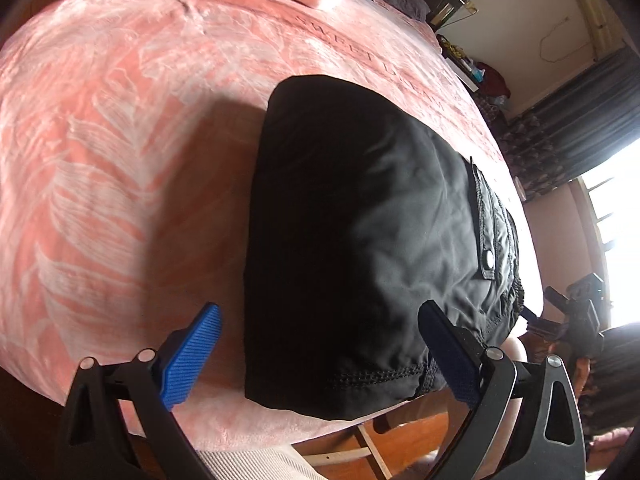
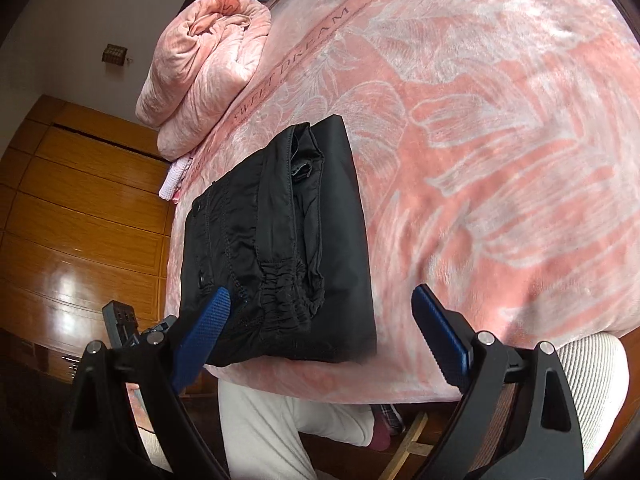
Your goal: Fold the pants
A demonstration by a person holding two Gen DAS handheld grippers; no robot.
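Lying folded on the pink blanket [image 2: 500, 128], the black pants [image 2: 280, 248] sit at twelve o'clock of both wide-open, empty grippers, left gripper [image 1: 320, 356] and right gripper [image 2: 320, 336].

Left gripper [image 1: 320, 354] and right gripper [image 2: 320, 334]: jaws spread wide, gripping nothing, fingers pointing toward twelve o'clock.

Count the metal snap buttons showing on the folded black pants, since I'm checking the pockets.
2. One silver snap sits on the pocket flap of the folded black pants; a dark one shows nearer the hem. Others may be hidden inside the folds.
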